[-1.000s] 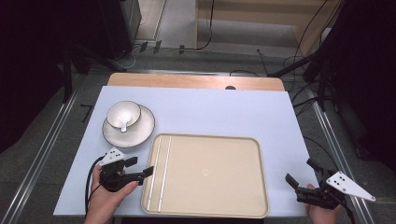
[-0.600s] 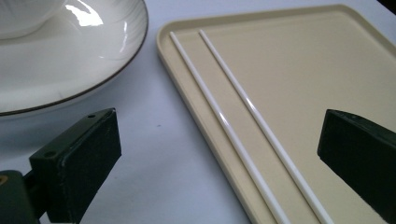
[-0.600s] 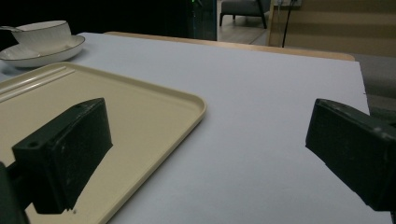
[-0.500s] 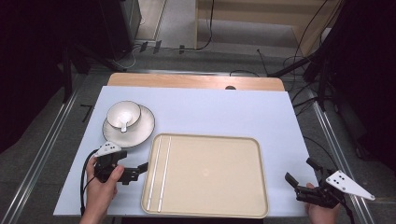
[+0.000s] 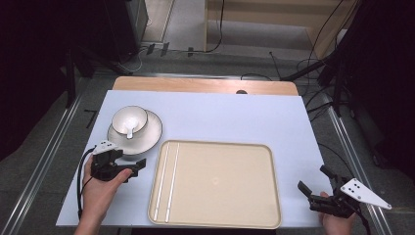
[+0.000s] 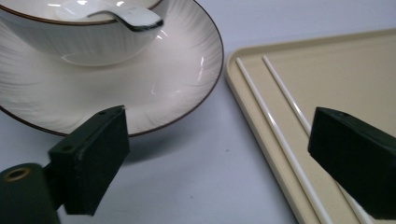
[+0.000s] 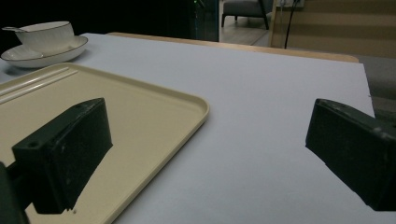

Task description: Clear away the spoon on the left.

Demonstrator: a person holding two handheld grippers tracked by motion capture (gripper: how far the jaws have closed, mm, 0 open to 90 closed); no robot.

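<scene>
Two black jaws of the left gripper [image 6: 219,163] are standing wide apart with nothing but bare table between them; they have just been easing a little closer together. One jaw is sitting just in front of the saucer's near rim, the other is hanging over the left edge of the tray [image 6: 336,60], above the chopsticks [image 6: 275,126]. Neither pad is pressing on anything. In the high view the left gripper [image 5: 139,166] is lying low over the table, pointing toward the tray's left edge, with the person's left hand [image 5: 100,188] wrapped round its body and its cable looping off to the side.

Just beyond the jaws the white saucer [image 6: 154,84] is resting on the pale blue table top [image 5: 220,117], and the matching cup [image 6: 74,37] is standing on it with a spoon [image 6: 126,16] lying in it, the handle sticking out over the rim. The saucer is sitting just beside the tray's far-left corner without touching it. Both white chopsticks [image 5: 166,181] are lying side by side along the left side of the beige tray [image 5: 230,191].

At the table's near right corner the right gripper [image 5: 313,186] is being held by the right hand [image 5: 335,218], its jaws spread wide and empty, aimed across the tray's right corner [image 7: 177,107] and the bare table.
</scene>
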